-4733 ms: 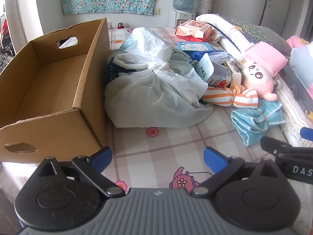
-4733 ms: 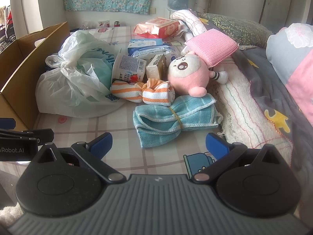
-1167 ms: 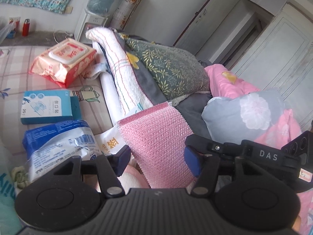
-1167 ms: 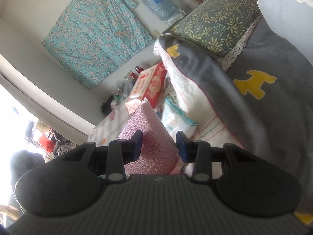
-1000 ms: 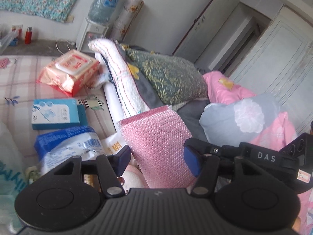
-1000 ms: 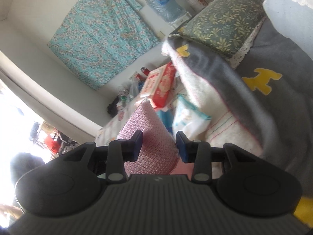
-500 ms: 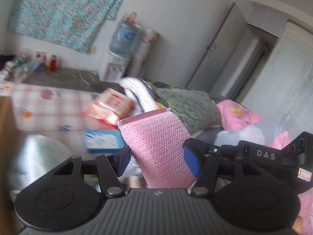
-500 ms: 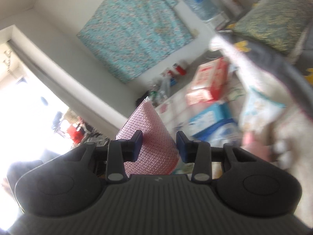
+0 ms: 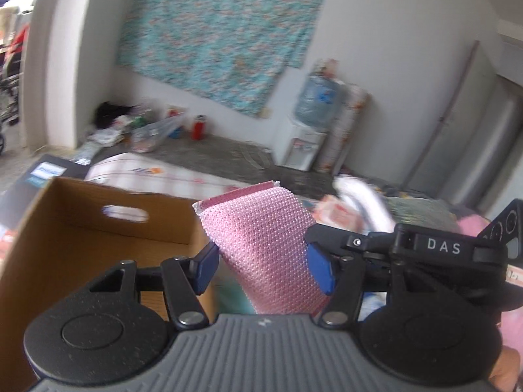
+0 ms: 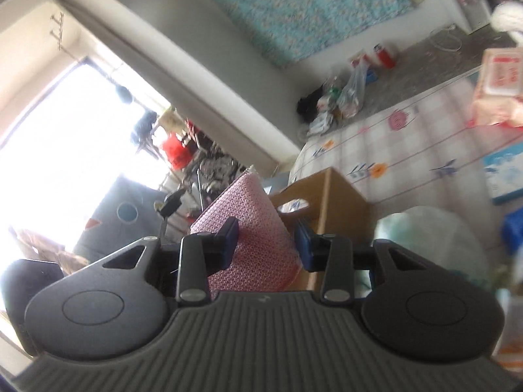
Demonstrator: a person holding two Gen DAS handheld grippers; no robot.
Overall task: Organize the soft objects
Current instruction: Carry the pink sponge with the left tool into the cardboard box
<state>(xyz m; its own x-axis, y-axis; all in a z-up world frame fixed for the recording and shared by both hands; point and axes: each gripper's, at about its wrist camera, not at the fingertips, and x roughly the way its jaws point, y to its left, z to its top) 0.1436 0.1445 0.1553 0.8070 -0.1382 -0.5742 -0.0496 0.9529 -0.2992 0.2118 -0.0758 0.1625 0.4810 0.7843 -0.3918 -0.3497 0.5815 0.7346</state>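
Both grippers hold one pink knitted cushion (image 9: 261,245) up in the air. My left gripper (image 9: 263,269) is shut on it, and the cushion stands up between its blue pads. My right gripper (image 10: 266,243) is shut on the same cushion (image 10: 251,232) from its other side; its black body (image 9: 434,251) shows at the right in the left wrist view. The open cardboard box (image 9: 81,238) lies just left of and below the cushion, and its corner (image 10: 330,196) shows behind the right gripper.
The checked bed sheet (image 10: 425,150) carries a red wipes pack (image 10: 500,75), a blue packet (image 10: 506,173) and a white plastic bag (image 10: 434,235). A water dispenser (image 9: 310,130) and a floral cloth (image 9: 222,36) are at the far wall. A bright window (image 10: 59,137) is on the left.
Both grippers have swung left with the pink cushion, away from the pillows and toward the cardboard box, which has come into view. The grip has not changed.
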